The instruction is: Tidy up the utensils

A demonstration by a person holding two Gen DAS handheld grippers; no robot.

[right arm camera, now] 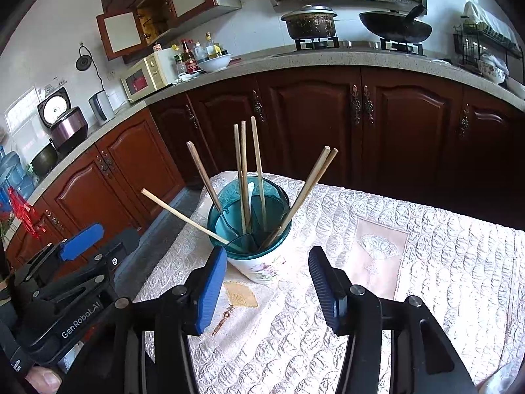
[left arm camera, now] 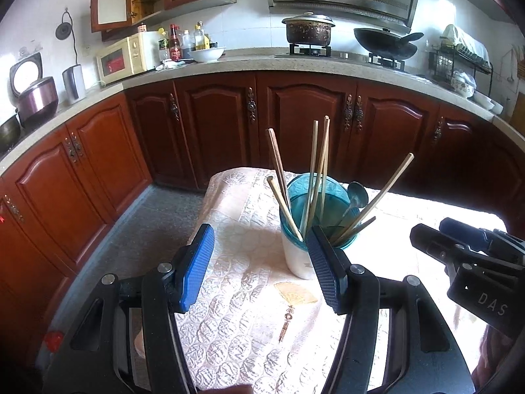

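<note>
A white utensil holder with a teal rim [left arm camera: 297,256] [right arm camera: 259,262] stands on the quilted table. Several wooden chopsticks [left arm camera: 315,170] [right arm camera: 244,177] lean out of it in different directions. A metal spoon [left arm camera: 356,197] stands in it, and a white spoon [right arm camera: 251,188] shows in the right wrist view. My left gripper [left arm camera: 259,264] is open and empty, a little short of the holder, its right finger overlapping the holder in view. My right gripper [right arm camera: 267,287] is open and empty, just in front of the holder. Each gripper shows at the edge of the other's view.
The table has a pale quilted cloth [left arm camera: 249,321] [right arm camera: 410,262] with a fan print. Dark wooden cabinets [left arm camera: 226,124] and a stone counter [left arm camera: 249,62] with a pot, a wok and bottles run behind. Grey floor [left arm camera: 154,229] lies left of the table.
</note>
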